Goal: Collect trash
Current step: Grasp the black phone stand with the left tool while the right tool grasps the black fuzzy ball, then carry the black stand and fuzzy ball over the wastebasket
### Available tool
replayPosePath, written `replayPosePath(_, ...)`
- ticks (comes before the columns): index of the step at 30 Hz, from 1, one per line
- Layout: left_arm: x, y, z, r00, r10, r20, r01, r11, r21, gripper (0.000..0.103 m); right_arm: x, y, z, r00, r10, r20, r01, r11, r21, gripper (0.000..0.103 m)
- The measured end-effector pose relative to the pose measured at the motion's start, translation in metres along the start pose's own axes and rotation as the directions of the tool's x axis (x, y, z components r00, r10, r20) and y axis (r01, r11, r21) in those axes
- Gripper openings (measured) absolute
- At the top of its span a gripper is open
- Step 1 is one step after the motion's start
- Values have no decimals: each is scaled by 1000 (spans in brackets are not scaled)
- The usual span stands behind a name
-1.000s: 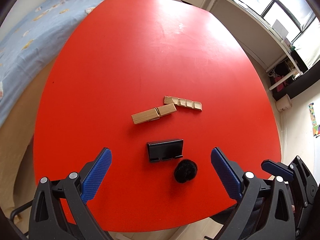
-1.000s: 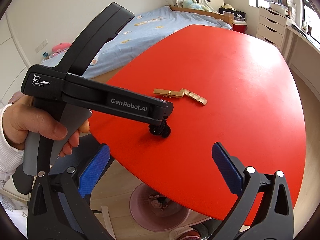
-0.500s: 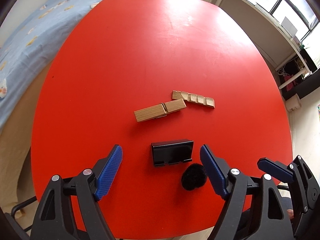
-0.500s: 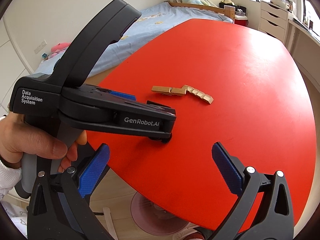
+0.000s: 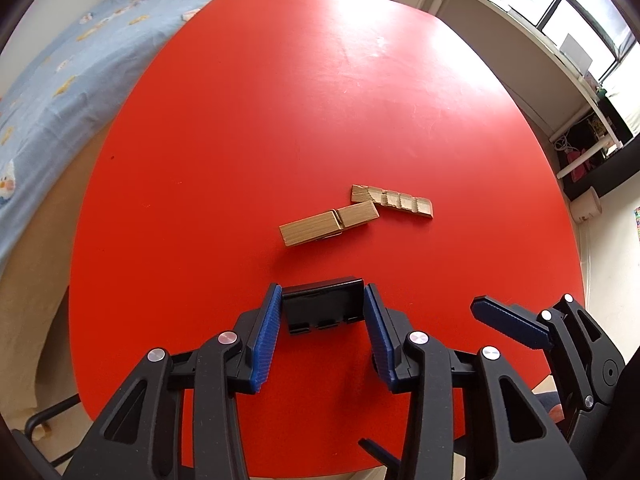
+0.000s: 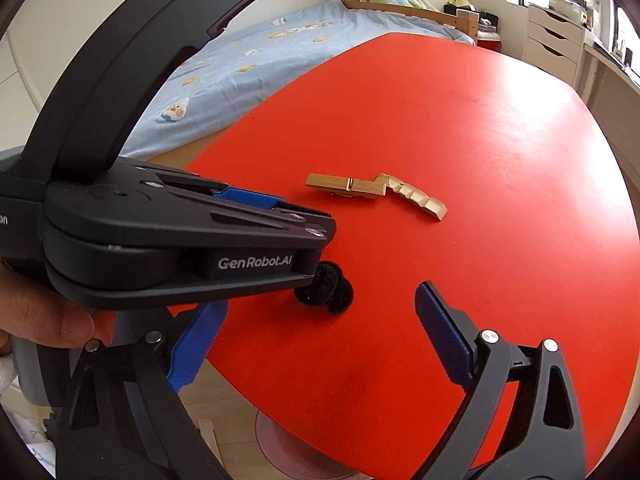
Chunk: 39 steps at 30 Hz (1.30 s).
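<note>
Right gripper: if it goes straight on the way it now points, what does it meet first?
Most likely the black fuzzy ball on the red table. It lies ahead between the right gripper fingers, left of centre, partly under the left gripper; depth is uncertain.

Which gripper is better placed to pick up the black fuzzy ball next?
The right gripper: its open jaws face the black fuzzy ball, nothing held. The left gripper has just been closing on the black plastic piece.
</note>
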<state>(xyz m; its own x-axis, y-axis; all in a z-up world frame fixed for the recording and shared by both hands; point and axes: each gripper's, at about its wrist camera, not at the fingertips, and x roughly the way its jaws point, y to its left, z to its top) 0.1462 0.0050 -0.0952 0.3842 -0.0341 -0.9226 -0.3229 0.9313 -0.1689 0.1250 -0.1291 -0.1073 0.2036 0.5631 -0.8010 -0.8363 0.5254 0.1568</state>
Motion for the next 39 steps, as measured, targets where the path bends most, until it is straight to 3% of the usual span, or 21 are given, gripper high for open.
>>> replayPosePath(7, -1, 7, 1, 1000, -6, 7, 6, 1000, -13, 41, 6, 4, -2, 1000, -23, -16, 22, 1000, -10, 65)
replayPosePath(15, -5, 12, -4, 1000, -18, 18, 19, 1000, -14, 41, 7, 6, -4, 999, -41, -21, 41, 999, -16, 28)
replayPosePath(25, -13, 12, -13, 998, -36, 43, 35, 999, 14, 41, -2, -3, 1, 998, -57, -13, 57, 998, 8, 25)
replayPosePath(39, -54, -3, -39, 989, -86, 117, 67, 985, 157, 41, -45, -10, -6, 995, -96, 16, 95, 995, 37, 25)
